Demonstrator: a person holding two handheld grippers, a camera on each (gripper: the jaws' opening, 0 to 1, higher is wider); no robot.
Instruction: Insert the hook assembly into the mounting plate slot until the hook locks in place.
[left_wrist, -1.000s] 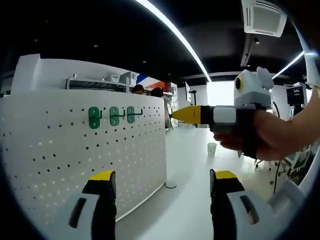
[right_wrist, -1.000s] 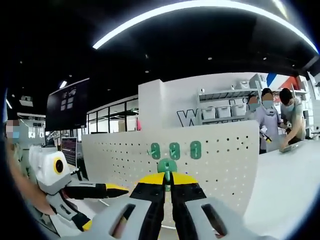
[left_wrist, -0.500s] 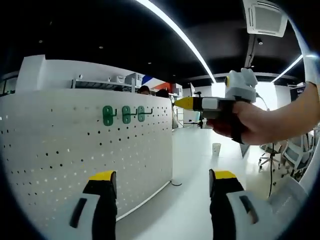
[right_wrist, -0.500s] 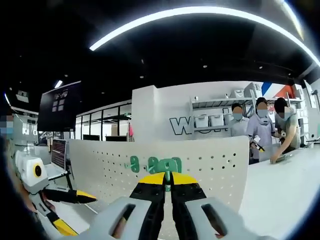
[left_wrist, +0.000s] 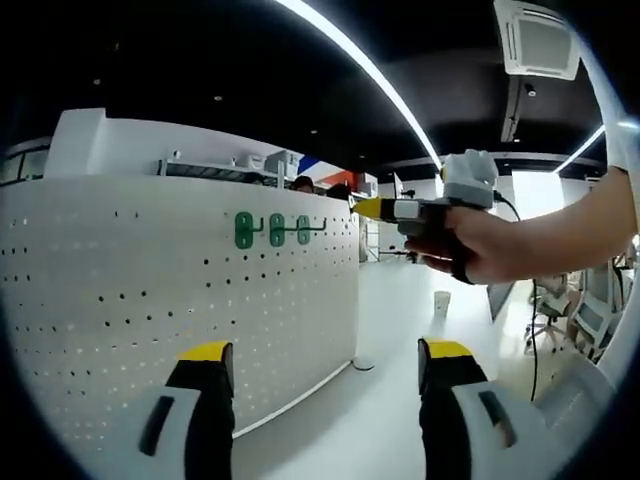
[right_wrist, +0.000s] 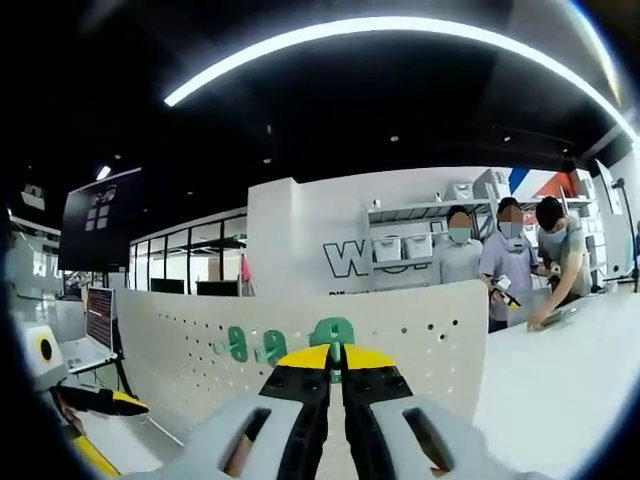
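A white pegboard mounting plate (left_wrist: 150, 300) stands upright, with three green hooks (left_wrist: 272, 229) in a row near its top edge. My left gripper (left_wrist: 327, 355) is open and holds nothing, well short of the board. A hand brings my right gripper (left_wrist: 372, 207) in from the right, its yellow tip just right of the row of hooks. In the right gripper view my right gripper (right_wrist: 335, 355) is shut on a green hook assembly (right_wrist: 333, 331) in front of the pegboard (right_wrist: 420, 335). Two mounted hooks (right_wrist: 252, 345) show to its left. The left gripper (right_wrist: 110, 402) sits low at the left.
A white tabletop (right_wrist: 570, 370) runs past the board's right end, where three people (right_wrist: 510, 262) stand at the back. White floor or table (left_wrist: 390, 400) stretches beyond the board's end. A dark screen (right_wrist: 98, 220) hangs at the left.
The right gripper, with the green hook, has moved farther from the left one and closer to the row of mounted hooks. Both views have shifted sideways along the board.
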